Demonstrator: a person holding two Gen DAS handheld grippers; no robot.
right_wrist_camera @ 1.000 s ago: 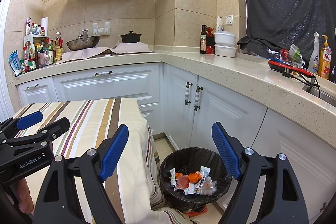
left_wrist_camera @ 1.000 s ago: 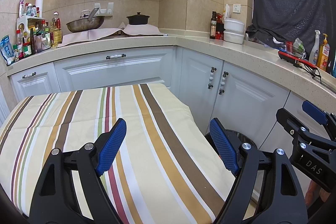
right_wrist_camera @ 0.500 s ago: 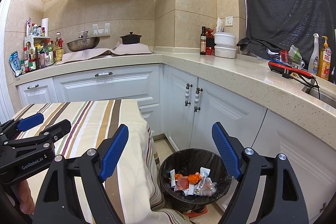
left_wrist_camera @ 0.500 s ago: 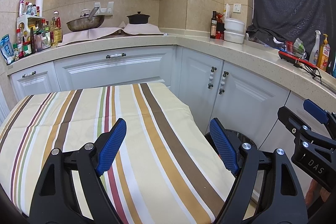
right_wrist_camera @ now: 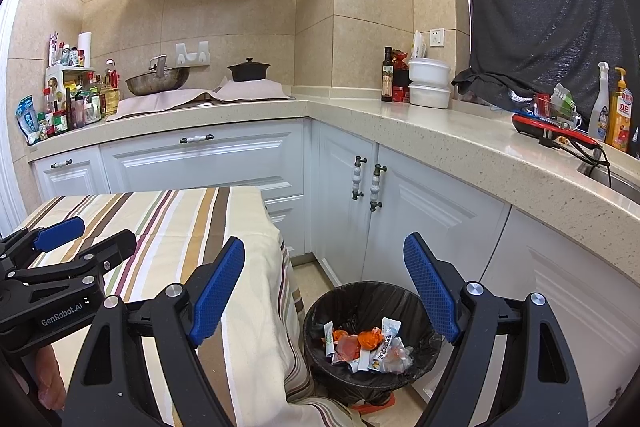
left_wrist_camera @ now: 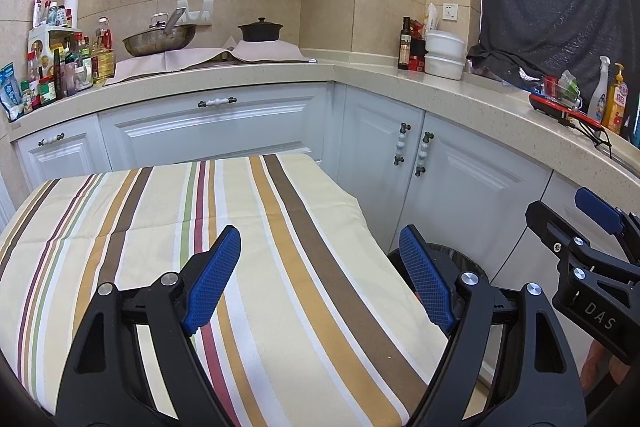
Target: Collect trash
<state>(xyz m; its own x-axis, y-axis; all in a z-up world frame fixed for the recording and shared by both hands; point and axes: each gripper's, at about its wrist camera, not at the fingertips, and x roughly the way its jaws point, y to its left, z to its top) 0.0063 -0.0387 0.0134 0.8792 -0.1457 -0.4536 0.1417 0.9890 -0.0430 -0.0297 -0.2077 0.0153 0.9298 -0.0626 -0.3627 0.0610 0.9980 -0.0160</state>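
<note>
The left gripper (left_wrist_camera: 320, 273) hangs over a table under a striped cloth (left_wrist_camera: 168, 227), its blue pads spread wide with nothing between them, only bare cloth below. The right gripper (right_wrist_camera: 324, 283) hangs just to the right of it, past the table's right edge, jaws equally wide and holding nothing; through the gap between its pads I look down at the floor and the bin.

The trash bin (right_wrist_camera: 372, 379), lined with a black bag, stands on the floor in the narrow gap between the table's right side and the white cabinets (right_wrist_camera: 424, 219). The trash (right_wrist_camera: 366, 345) lies inside it: crumpled wrappers, white sachets and something orange. Print on the wrappers is too small to read. From the left gripper's view only a sliver of the bin's dark rim shows, tucked behind the right pad, and its contents are hidden.

Each gripper appears at the edge of the other's view, cut off by the frame. Part of a hand shows beneath each, mostly hidden by the black frame.

Farther off, the counter (right_wrist_camera: 440, 131) wraps the corner, carrying a wok (right_wrist_camera: 158, 81), a black pot (right_wrist_camera: 249, 69) and a crowd of bottles at far left that blur together. A dark cloth (right_wrist_camera: 552, 7) hangs at far right.
</note>
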